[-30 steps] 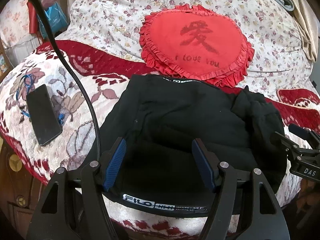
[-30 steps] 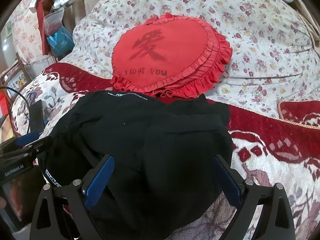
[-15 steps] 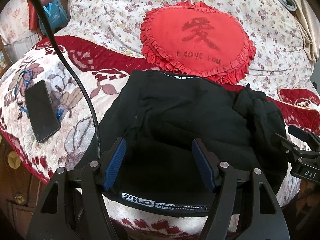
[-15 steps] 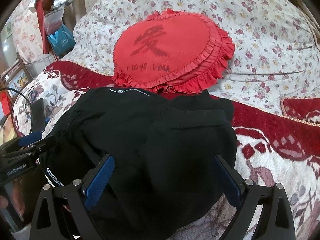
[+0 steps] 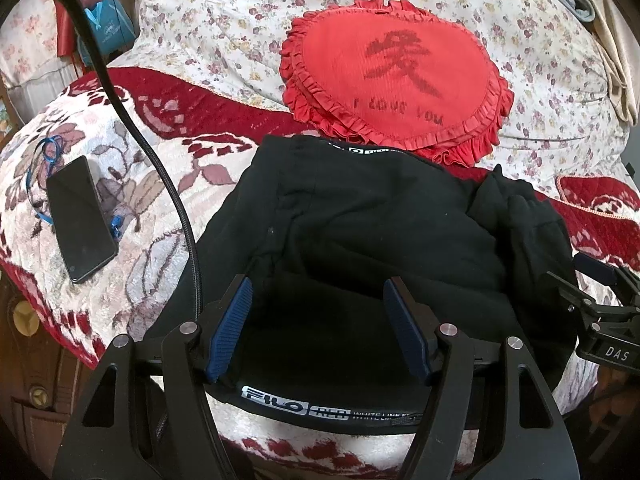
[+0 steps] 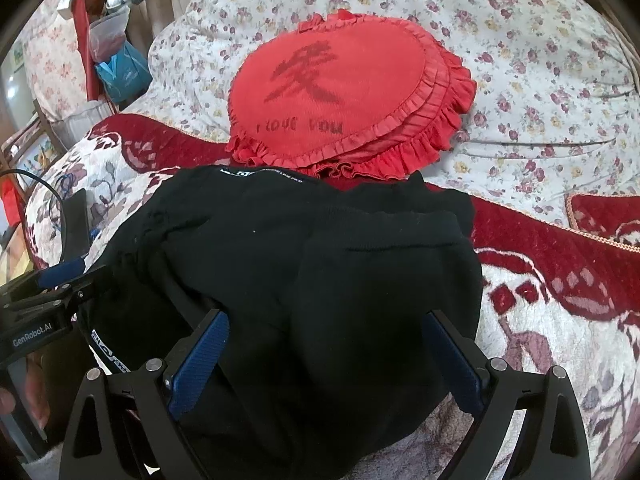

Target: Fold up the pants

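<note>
Tilting down over black pants (image 5: 360, 232), left gripper (image 5: 316, 320) spread, right gripper (image 6: 324, 356) spread

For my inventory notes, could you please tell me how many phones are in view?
1: the phone lies on the blanket, left of the pants; others may be hidden.

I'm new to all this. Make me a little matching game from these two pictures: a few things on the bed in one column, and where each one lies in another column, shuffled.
Things:
1. black pants
2. red heart pillow
3. black phone
4. blue bag

Places:
A. flat on the plush blanket, left of the pants
B. off the bed, at the far left
C. on the floral quilt, behind the pants
D. bunched in front of both open jaws

Pairs: 1-D, 2-C, 3-A, 4-B
</note>
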{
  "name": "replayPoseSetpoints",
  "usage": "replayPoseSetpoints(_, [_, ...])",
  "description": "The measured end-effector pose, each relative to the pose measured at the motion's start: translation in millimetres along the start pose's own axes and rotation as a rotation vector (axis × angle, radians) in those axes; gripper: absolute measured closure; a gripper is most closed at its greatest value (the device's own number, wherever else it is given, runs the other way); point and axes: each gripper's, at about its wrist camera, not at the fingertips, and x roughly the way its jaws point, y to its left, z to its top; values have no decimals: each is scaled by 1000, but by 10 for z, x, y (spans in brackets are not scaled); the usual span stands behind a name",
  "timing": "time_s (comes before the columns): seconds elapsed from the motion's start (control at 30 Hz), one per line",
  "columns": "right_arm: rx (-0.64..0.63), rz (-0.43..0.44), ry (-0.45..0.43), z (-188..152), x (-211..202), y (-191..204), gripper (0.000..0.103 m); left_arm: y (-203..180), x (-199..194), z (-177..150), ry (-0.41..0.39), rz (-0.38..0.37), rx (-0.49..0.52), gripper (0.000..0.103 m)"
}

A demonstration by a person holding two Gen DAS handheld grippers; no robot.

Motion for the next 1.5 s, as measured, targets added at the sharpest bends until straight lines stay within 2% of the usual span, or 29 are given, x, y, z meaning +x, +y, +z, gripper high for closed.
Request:
replayPoseSetpoints(0.27, [4,2,47,20,88,-23,7,10,92,12,23,-6,-7,34])
replayPoseSetpoints(0.6, [-16,9,45,117,196,-28,7,57,236,80,52,-3,-16,34])
replayPoseSetpoints(0.97, [16,-13,-5,608,244,-324,7,284,414,475,44,-6,-32,34])
replayPoseSetpoints(1.13, [-19,-3,15,790,426,-324,7,405,585,672,82,-25,-59,35])
replayPoseSetpoints(1.2, [-35,28,28,865,527,-282,7,444,652,755,92,-15,-56,34])
replayPoseSetpoints(1.5, [-164,96,135,1246,1159,119,7,702,1047,1083,169,-48,-87,35])
